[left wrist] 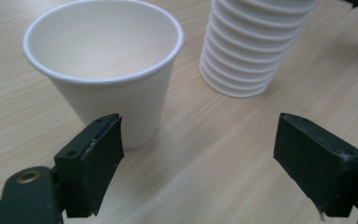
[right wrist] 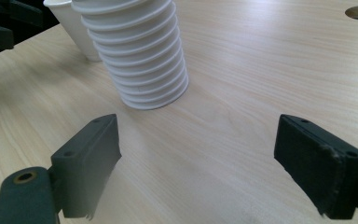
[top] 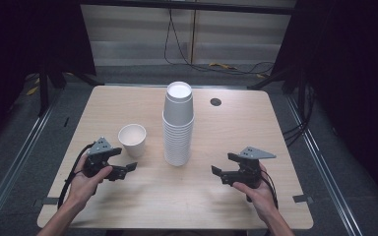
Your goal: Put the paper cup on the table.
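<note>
Both grippers are held low over the table with jaws spread and nothing between them: the left gripper (top: 126, 158) just beside the single paper cup (top: 132, 139), the right gripper (top: 222, 163) well apart from it. A pale wood-grain table (top: 236, 128) with rounded corners and a round cable hole (top: 215, 102) is seen on grey flooring between dark curtains. A tall ribbed stack of white paper cups (top: 178, 125) stands at mid-table; the smooth, tapered single cup stands upright to its left.
</note>
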A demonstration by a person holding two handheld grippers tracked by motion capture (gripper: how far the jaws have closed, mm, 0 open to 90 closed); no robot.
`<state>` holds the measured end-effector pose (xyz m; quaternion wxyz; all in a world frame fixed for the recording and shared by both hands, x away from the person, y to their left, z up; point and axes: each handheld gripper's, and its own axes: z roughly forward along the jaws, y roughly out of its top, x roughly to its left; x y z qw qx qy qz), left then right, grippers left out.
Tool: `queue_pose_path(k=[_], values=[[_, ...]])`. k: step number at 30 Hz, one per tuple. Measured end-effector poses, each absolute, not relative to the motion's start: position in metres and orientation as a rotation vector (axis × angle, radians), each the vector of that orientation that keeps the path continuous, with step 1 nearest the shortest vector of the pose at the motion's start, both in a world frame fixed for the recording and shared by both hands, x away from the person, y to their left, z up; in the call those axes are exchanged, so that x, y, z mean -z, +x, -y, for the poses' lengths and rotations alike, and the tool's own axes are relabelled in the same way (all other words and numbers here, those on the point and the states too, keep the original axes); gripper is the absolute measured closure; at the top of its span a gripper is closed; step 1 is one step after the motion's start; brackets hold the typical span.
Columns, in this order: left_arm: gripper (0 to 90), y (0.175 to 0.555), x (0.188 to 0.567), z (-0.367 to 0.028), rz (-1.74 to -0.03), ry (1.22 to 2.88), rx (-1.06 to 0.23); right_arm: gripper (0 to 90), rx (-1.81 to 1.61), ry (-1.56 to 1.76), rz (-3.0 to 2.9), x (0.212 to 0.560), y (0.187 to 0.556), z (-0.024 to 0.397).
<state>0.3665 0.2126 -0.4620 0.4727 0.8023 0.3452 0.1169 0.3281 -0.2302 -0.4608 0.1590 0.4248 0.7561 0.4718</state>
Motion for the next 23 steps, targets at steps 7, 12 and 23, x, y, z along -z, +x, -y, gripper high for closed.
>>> queue_pose_path(k=[7,12,23], values=[[15.5,0.345,0.466,-0.203,-0.837,1.916,-0.296,14.2,-1.362,1.224,-2.157,0.462,0.324,0.229],[15.6,0.333,0.472,-0.194,-0.817,1.921,-0.280,14.3,-1.354,1.213,-2.172,0.464,0.319,0.227],[15.8,0.326,0.491,-0.186,-0.826,1.965,-0.216,14.2,-1.368,1.201,-2.150,0.463,0.313,0.228]])
